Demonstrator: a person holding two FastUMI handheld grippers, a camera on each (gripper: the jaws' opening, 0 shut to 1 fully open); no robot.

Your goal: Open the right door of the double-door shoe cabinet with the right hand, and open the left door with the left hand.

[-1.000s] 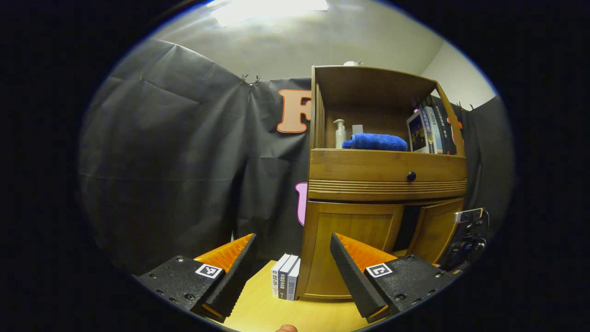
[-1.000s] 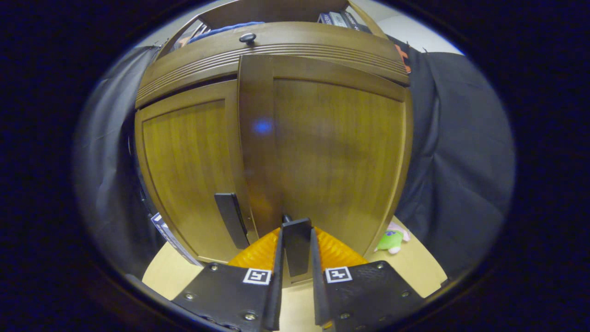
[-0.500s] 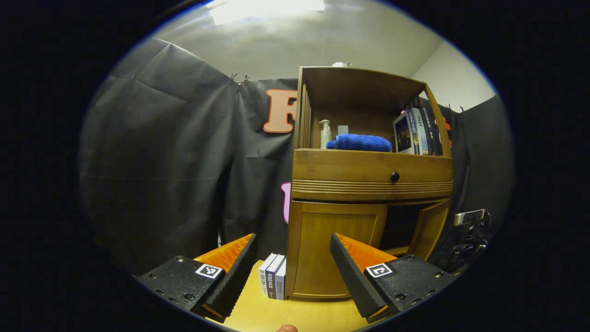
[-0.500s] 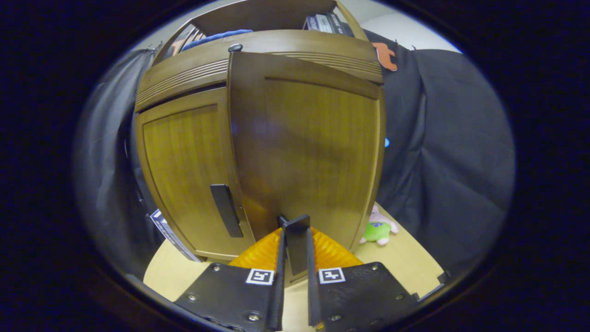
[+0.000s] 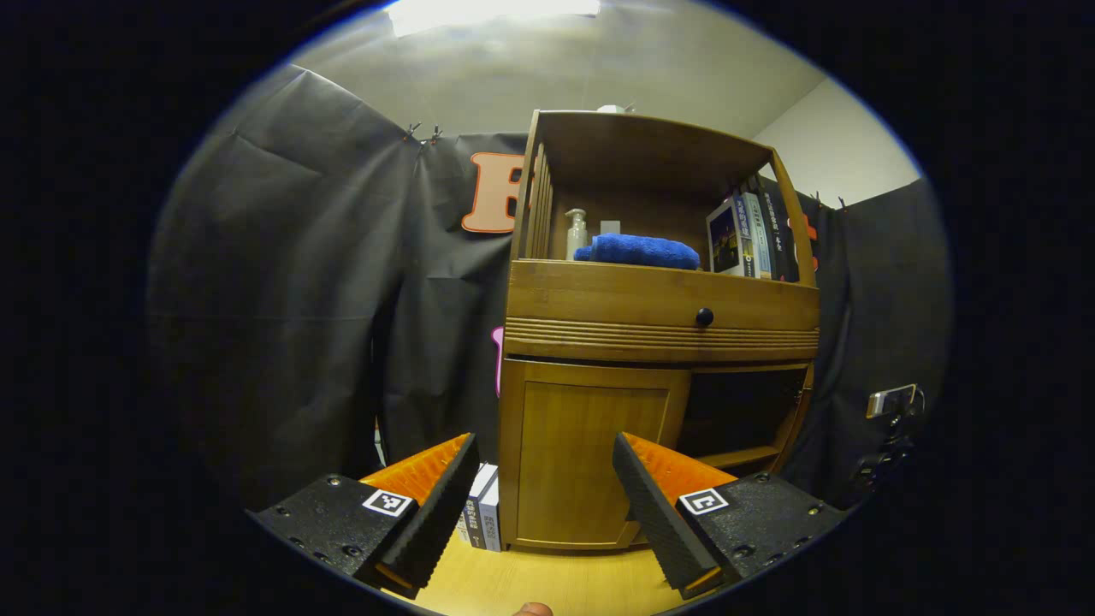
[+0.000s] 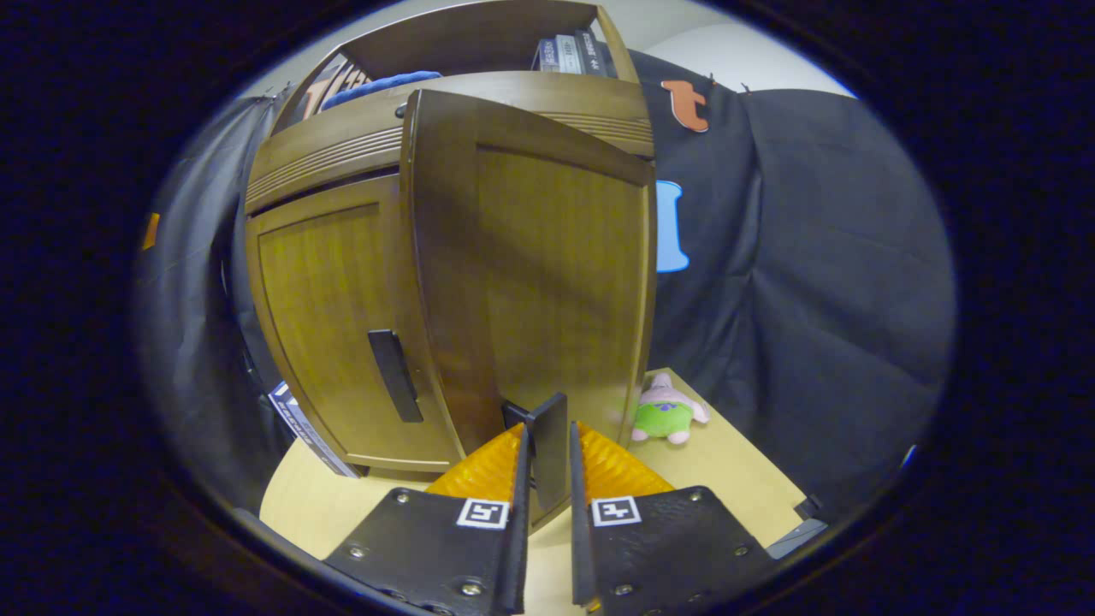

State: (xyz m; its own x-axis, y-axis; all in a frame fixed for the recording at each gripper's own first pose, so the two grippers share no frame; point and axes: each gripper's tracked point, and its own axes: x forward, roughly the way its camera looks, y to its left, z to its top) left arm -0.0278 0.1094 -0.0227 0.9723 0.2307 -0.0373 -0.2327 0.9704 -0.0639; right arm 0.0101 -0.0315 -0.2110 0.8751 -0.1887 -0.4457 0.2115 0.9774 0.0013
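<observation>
In the right gripper view the right gripper (image 6: 548, 453) pinches the handle (image 6: 548, 445) of the right door (image 6: 547, 265), at lower centre. The door looks stiff and light on its hinges. The left door (image 5: 590, 453) is closed; its handle (image 6: 393, 375) is the place to hold. The left gripper (image 5: 543, 496) has its jaws spread.

Towel (image 5: 637, 251) on shelf above drawer (image 5: 659, 299), books (image 5: 481, 518) left of cabinet (image 5: 590, 462), toy (image 6: 667, 415) right.
</observation>
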